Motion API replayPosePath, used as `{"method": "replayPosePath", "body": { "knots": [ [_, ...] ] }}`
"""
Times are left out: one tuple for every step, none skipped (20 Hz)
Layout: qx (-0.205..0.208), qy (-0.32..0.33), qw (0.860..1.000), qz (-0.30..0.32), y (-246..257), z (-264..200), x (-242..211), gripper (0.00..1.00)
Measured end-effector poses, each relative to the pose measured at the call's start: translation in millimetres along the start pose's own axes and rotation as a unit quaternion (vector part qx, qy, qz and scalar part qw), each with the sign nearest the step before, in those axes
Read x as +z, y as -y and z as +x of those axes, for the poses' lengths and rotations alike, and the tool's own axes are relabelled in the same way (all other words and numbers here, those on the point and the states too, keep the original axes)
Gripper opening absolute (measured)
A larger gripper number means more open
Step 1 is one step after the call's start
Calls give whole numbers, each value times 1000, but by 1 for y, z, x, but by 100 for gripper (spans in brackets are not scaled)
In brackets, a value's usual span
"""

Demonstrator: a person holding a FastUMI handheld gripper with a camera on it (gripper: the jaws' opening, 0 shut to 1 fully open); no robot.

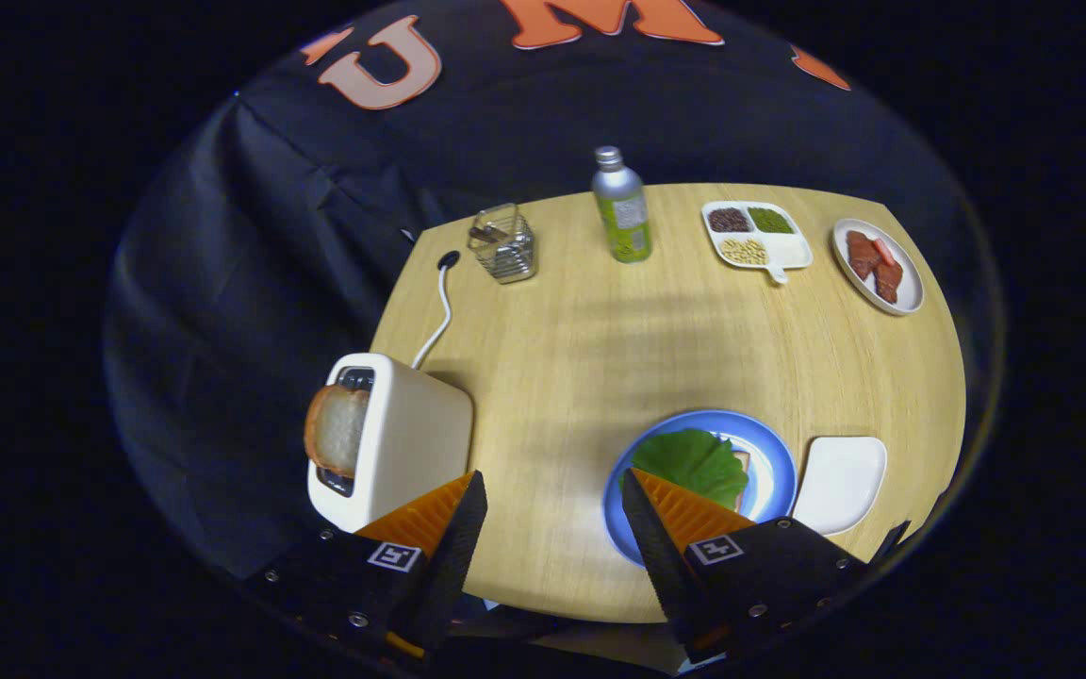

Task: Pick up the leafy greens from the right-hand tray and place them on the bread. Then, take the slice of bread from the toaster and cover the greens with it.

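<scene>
Fingers of the gripper spread wide, holding nothing, one tip over the blue plate bearing one leafy green on bread. Beside it sits one empty white tray; left, one toaster holds one bread slice. Farther off stand one wire basket, one bottle, one divided dish and one plate of meat.

A staged booth is posing as a kitchen: black cloth is hanging behind a wooden surface carrying a toaster and food dishes.

No legible text. The bottle carries a label, print too small to read. The tool, fingers spread wide with nothing between them, bears two square coded markers, no readable characters.
</scene>
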State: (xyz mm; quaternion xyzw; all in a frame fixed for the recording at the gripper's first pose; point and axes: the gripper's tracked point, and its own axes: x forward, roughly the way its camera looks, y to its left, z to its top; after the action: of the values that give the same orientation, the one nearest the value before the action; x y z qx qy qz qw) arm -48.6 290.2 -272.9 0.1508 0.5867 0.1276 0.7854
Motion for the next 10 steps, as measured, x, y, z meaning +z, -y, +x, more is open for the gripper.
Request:
{"method": "replayPosePath", "body": {
  "knots": [
    [11, 0, 1000, -10, -18, -2, 5, 88],
    [20, -3, 1000, -19, -34, -4, 8, 88],
    [25, -6, 999, -29, -48, -4, 11, 87],
    [29, -8, 999, -41, -64, -3, 16, 87],
    [26, -12, 998, -54, -75, 0, 19, 87],
    [23, -17, 997, -69, -84, 3, 20, 88],
    [16, -25, 996, -81, -91, 7, 18, 87],
    [17, -36, 995, -90, -101, 10, 13, 88],
    [23, -45, 994, -94, -113, 13, 10, 88],
    [31, -51, 993, -99, -126, 15, 10, 88]
  ]
}}
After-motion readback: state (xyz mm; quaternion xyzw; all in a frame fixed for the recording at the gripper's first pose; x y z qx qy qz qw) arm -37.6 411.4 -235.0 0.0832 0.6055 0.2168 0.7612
